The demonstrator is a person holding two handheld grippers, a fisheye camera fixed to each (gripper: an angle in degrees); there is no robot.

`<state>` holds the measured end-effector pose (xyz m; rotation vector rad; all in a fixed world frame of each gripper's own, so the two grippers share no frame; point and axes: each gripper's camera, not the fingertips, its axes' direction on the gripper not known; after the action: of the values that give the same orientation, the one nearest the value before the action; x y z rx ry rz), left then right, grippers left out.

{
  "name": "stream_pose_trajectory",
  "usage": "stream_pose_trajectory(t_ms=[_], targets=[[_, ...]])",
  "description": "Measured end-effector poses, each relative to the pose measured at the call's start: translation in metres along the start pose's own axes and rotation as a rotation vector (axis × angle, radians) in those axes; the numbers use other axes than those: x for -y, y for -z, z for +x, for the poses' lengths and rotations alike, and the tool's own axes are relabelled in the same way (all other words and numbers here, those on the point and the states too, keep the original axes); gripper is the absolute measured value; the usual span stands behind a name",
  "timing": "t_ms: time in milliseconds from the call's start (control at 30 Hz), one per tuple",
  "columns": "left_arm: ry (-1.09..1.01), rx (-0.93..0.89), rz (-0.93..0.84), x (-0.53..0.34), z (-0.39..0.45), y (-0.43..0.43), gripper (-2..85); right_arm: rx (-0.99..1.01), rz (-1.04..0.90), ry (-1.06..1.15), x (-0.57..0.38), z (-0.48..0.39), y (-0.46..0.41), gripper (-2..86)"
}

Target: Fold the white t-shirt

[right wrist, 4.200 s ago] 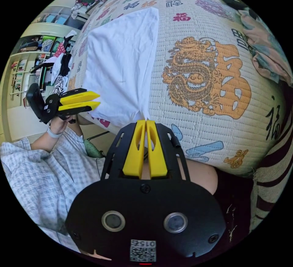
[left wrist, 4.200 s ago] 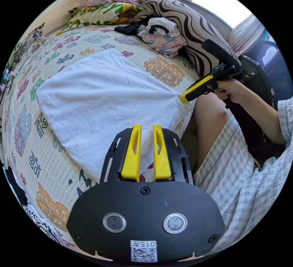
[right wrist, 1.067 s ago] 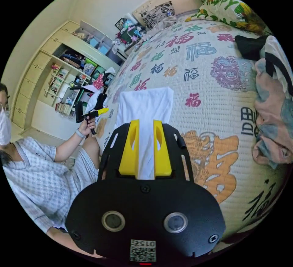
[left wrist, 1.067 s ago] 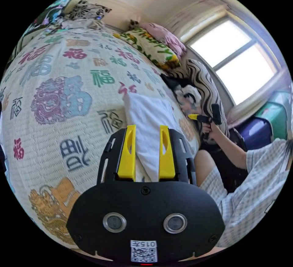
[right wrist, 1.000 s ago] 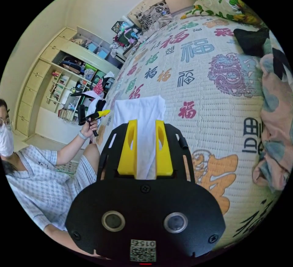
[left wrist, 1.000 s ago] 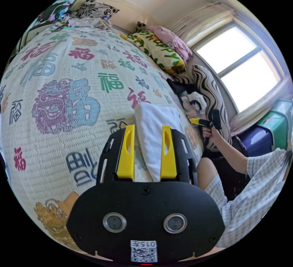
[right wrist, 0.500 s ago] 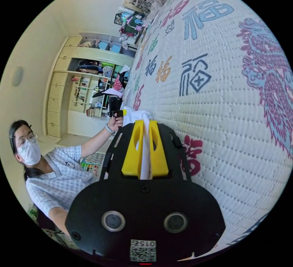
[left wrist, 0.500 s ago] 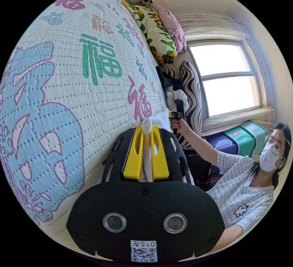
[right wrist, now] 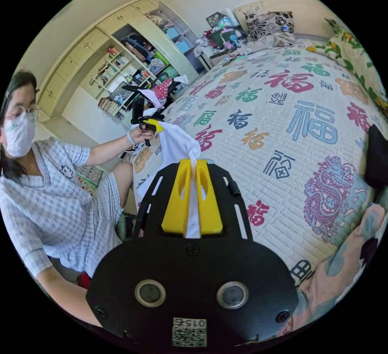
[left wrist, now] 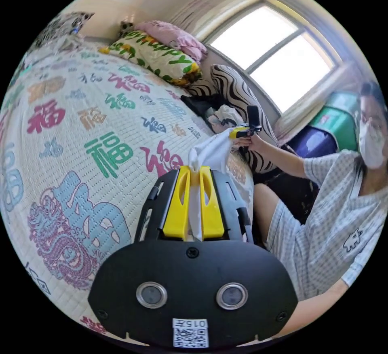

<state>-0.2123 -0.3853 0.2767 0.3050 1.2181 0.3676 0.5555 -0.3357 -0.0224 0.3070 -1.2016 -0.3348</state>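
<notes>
Gripping the white t-shirt (left wrist: pixel 210 152) at two points, both sets of tongs hold it lifted above the bed's printed quilt (left wrist: pixel 81 127). In the left gripper view, the left tongs (left wrist: pixel 195 174) are clamped together on a bunched edge of the cloth, which stretches away to the right tongs (left wrist: pixel 236 132), held by a hand (left wrist: pixel 245 142) in front of a zebra-striped pillow (left wrist: pixel 238 95) and a bright window (left wrist: pixel 275 58). The right gripper view turns the other way: the right tongs (right wrist: pixel 193 168) are pressed shut on the shirt (right wrist: pixel 178 145), and the fabric runs across to the left tongs (right wrist: pixel 155 125), with open wall shelves (right wrist: pixel 121 71) behind. At that distance the far tongs look closed on the cloth, though the jaws are too small to tell for sure. The shirt hangs as a narrow band between the two tongs, near the bed's edge beside the person's checked shirt (right wrist: pixel 52 208).
</notes>
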Motion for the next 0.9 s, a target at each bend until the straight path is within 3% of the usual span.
stream_pose_trajectory(t_ms=[233, 633, 767, 900], targets=[[-0.255, 0.107, -0.144, -0.083, 0.143, -0.024, 1.5, -0.125, -0.207, 0.2, -0.063, -0.115, -0.042, -0.4], [-0.229, 0.276, -0.373, -0.165, 0.233, -0.104, 5.3, -0.257, -0.482, 0.079, -0.121, -0.165, -0.144, 3.5], [-0.171, 0.265, -0.427, -0.173, 0.249, -0.096, 6.5, -0.282, -0.456, -0.036, -0.132, -0.177, -0.134, 5.8], [-0.147, 0.279, -0.288, -0.161, 0.278, -0.093, 8.2, -0.343, -0.322, 0.028, -0.121, -0.209, -0.136, 8.3]])
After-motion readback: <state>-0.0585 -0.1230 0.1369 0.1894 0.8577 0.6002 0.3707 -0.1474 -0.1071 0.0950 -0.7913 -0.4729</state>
